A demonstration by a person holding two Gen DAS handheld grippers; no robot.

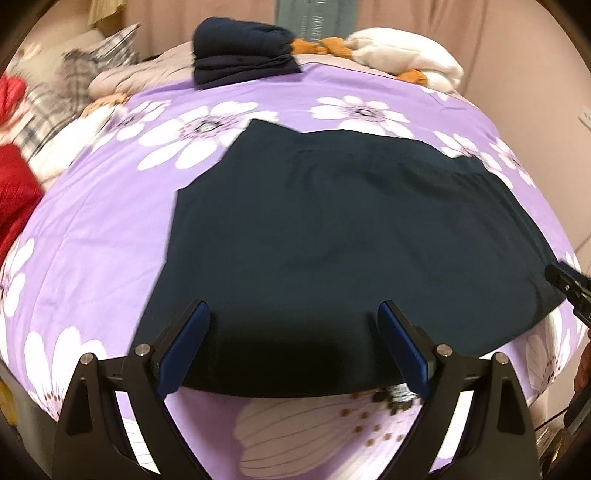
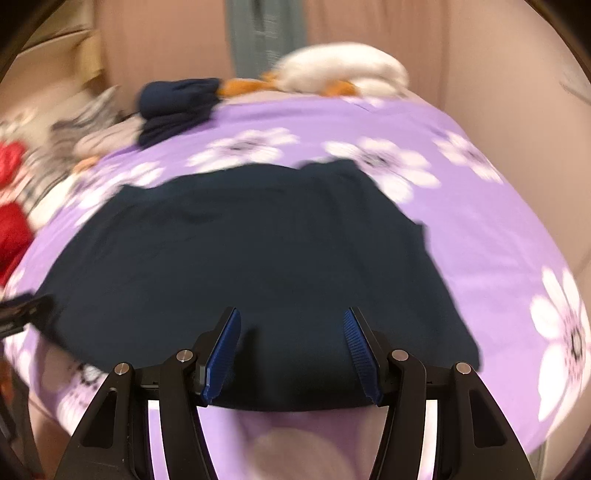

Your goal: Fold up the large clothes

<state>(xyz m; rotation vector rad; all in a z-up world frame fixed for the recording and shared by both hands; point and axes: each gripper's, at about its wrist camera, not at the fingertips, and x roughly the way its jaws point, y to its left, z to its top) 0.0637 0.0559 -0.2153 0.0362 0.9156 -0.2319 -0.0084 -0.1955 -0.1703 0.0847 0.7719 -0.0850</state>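
Observation:
A large dark navy garment (image 1: 325, 240) lies spread flat on the purple flowered bedspread (image 1: 110, 221); it also shows in the right wrist view (image 2: 240, 251). My left gripper (image 1: 293, 310) is open and empty, hovering over the garment's near hem. My right gripper (image 2: 291, 315) is open and empty, also over the near hem, further right. The right gripper's tip (image 1: 569, 284) shows at the right edge of the left wrist view. The left gripper's tip (image 2: 26, 310) shows at the left edge of the right wrist view.
A folded navy stack (image 1: 240, 51) sits at the far side of the bed, also in the right wrist view (image 2: 177, 107). White and orange bedding (image 1: 402, 59) lies at the far right. Plaid and red cloth (image 1: 14, 184) is piled at the left. A pink curtain (image 2: 369, 29) hangs behind.

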